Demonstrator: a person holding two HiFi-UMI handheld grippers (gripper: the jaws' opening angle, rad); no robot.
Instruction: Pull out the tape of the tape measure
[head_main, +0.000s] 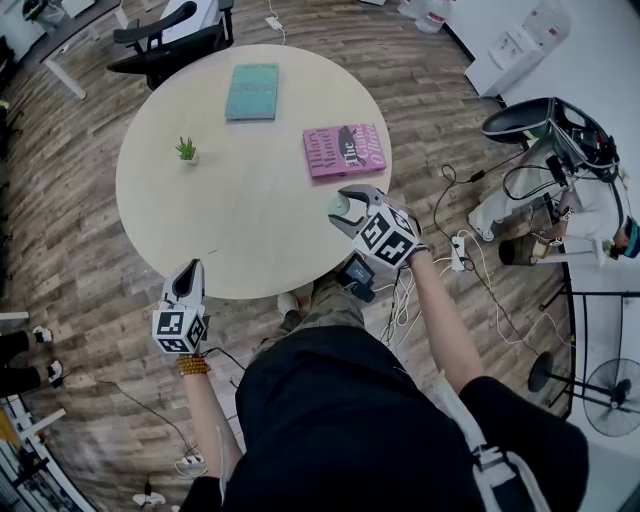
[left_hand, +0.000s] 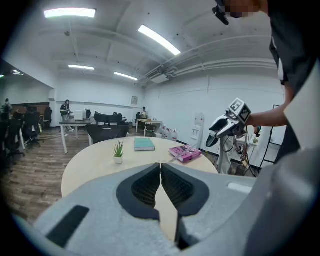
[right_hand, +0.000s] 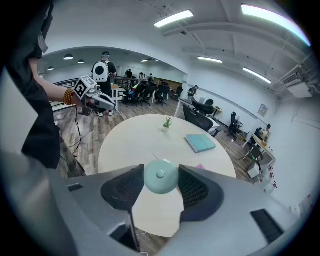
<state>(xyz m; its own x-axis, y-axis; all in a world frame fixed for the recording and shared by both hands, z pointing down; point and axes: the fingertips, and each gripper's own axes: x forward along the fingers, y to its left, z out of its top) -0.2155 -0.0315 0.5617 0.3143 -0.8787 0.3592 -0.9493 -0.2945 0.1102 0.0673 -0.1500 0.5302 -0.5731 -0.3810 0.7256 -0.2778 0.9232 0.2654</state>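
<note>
Left tongs (left_hand: 160, 166) shut, round table (left_hand: 92, 162), small plant (left_hand: 118, 150)

Round table (head_main: 250, 225) holds teal book (head_main: 252, 91), pink book (head_main: 345, 150) and seemingly potted plant (head_main: 186, 151).

In the head view the tape measure (head_main: 340, 208) showed only as a pale green sliver above the near-right edge of the table (head_main: 200, 220), the rest of it (a round case, by the right gripper view) hidden inside the right gripper (head_main: 337, 205). In the right gripper view the pink book (right_hand: 201, 167) on the table lay almost wholly behind the tape measure and one jaw. A thin line (right_hand: 153, 155) on the tabletop was too fine to identify.
</note>
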